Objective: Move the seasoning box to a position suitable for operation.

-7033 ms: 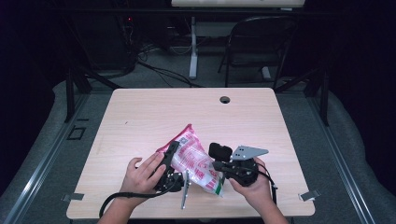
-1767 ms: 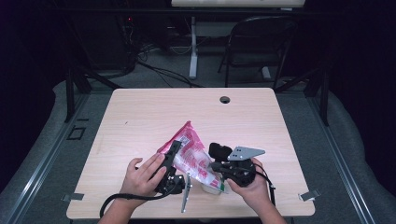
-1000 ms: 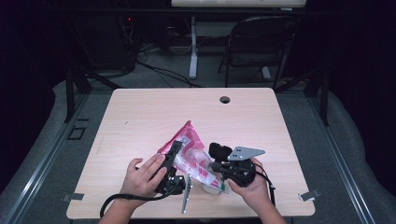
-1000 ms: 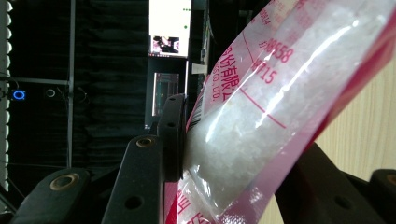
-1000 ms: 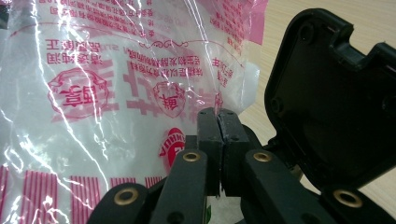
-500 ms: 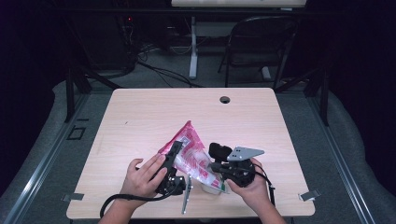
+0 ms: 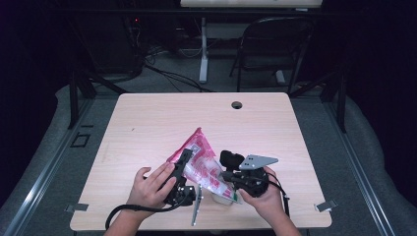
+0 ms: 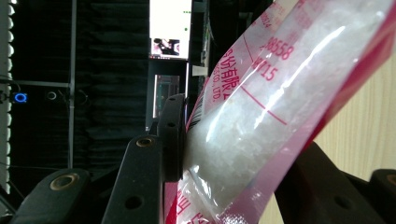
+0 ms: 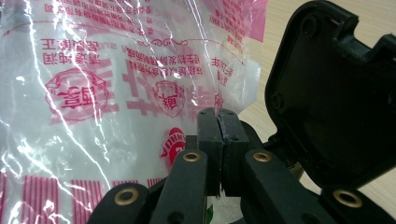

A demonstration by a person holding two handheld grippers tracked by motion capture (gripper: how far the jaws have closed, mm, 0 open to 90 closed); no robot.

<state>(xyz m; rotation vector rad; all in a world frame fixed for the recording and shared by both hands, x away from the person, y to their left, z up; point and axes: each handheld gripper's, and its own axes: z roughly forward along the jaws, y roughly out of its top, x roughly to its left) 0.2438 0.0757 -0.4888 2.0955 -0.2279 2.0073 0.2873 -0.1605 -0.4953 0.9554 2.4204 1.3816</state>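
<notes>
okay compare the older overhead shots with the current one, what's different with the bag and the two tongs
The pink-printed plastic bag has tipped up: its far corner lay flatter at first and now rises to a steeper peak. The right tongs shifted slightly toward the person. Unchanged: the left tongs grip the bag's left side, the right tongs pinch its lower right edge, and nothing was let go.

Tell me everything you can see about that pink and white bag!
The bag is clear, crinkly plastic printed with pink-red writing and stripes, with white grainy stuff inside. It tilts up above the wooden table, its pointed corner highest. The left gripper squeezes its filled part between both jaws. The right gripper has its jaws pressed together at the bag's lower edge, seemingly pinching a thin bit of plastic.
</notes>
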